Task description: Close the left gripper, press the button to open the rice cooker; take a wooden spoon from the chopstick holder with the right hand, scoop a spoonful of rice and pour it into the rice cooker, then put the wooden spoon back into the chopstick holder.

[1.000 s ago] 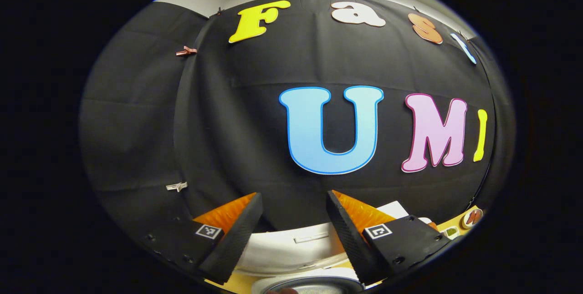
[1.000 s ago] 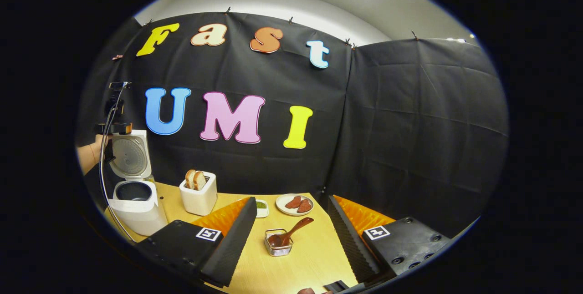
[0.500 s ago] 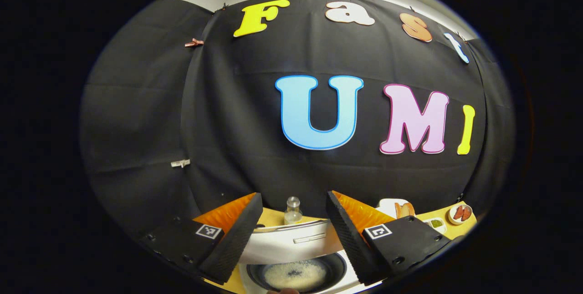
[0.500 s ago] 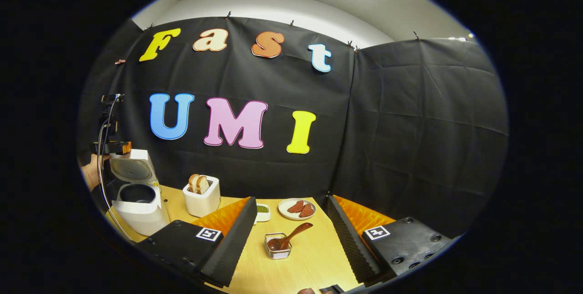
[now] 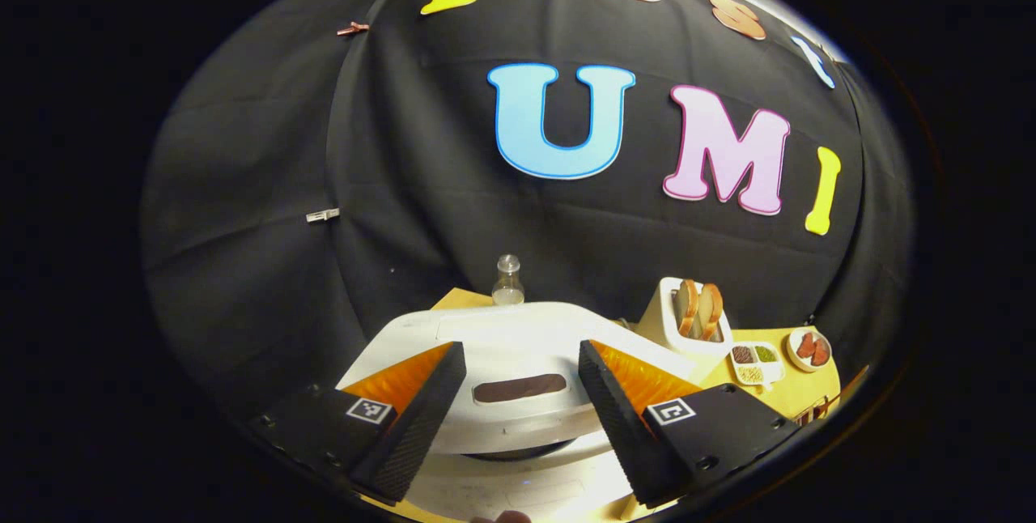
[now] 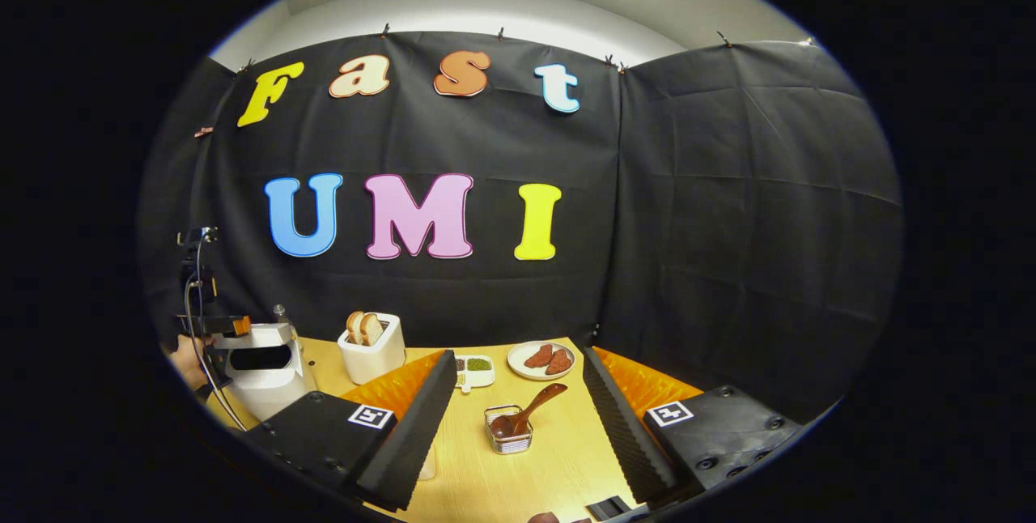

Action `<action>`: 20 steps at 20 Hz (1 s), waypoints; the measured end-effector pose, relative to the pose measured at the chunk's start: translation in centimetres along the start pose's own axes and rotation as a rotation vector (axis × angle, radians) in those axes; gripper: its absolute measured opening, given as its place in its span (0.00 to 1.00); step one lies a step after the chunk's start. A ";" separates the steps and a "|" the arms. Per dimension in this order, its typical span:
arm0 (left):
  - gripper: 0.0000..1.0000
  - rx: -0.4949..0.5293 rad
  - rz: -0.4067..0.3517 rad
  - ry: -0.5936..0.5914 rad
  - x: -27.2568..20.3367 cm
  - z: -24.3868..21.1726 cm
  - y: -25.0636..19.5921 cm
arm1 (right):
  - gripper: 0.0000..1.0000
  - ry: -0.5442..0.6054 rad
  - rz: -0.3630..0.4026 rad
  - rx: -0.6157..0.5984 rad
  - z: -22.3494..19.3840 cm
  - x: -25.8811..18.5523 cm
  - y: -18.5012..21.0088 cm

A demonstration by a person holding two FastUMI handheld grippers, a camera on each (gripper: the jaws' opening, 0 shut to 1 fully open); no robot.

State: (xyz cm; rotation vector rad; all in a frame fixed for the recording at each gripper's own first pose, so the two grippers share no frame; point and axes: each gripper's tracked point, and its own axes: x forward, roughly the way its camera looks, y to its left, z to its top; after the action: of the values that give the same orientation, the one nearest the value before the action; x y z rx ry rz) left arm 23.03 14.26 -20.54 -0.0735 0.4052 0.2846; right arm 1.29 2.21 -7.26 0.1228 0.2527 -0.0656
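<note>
Down came the rice cooker's lid [image 5: 518, 353]: a second before it stood upright with the pot showing, and now it lay nearly shut, a dark slit left under its front edge. Between then and now the left gripper [image 5: 522, 393] had dropped with it, and its jaws stood open just above the lid, one on either side of the dark handle recess. From the right gripper view the rice cooker [image 6: 263, 361] sat at the far left of the counter [image 6: 558, 458], with the left gripper over it and a hand [image 6: 190, 361] behind. Right gripper [image 6: 518, 418] hung above the counter, jaws wide apart, gripping nothing. Ahead of it, between the fingers, the wooden spoon [image 6: 530, 411] leaned in the wire chopstick holder [image 6: 508, 434], handle tilted up to the right. Farther back stood a toaster [image 6: 371, 349] with two bread slices, a small sectioned dish [image 6: 473, 369] and a plate of meat slices [image 6: 541, 359].
</note>
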 end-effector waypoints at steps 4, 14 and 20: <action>0.99 0.004 0.039 0.049 0.1 -2.6 0.0 | 0.98 0.019 0.002 0.007 -1.0 -0.4 0.1; 1.00 0.044 0.056 0.082 -0.1 -7.6 -0.9 | 0.98 0.058 -0.023 0.041 -2.5 -1.1 -0.9; 1.00 0.074 0.039 0.039 -0.7 -8.1 -1.0 | 0.98 0.059 -0.002 0.044 -2.7 -1.2 -0.1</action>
State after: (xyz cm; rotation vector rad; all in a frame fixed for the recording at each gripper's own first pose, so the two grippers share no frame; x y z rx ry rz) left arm 19.66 12.11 -27.65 0.0015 0.4560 0.3069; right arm -0.53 2.56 -9.51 0.1682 0.3102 -0.0701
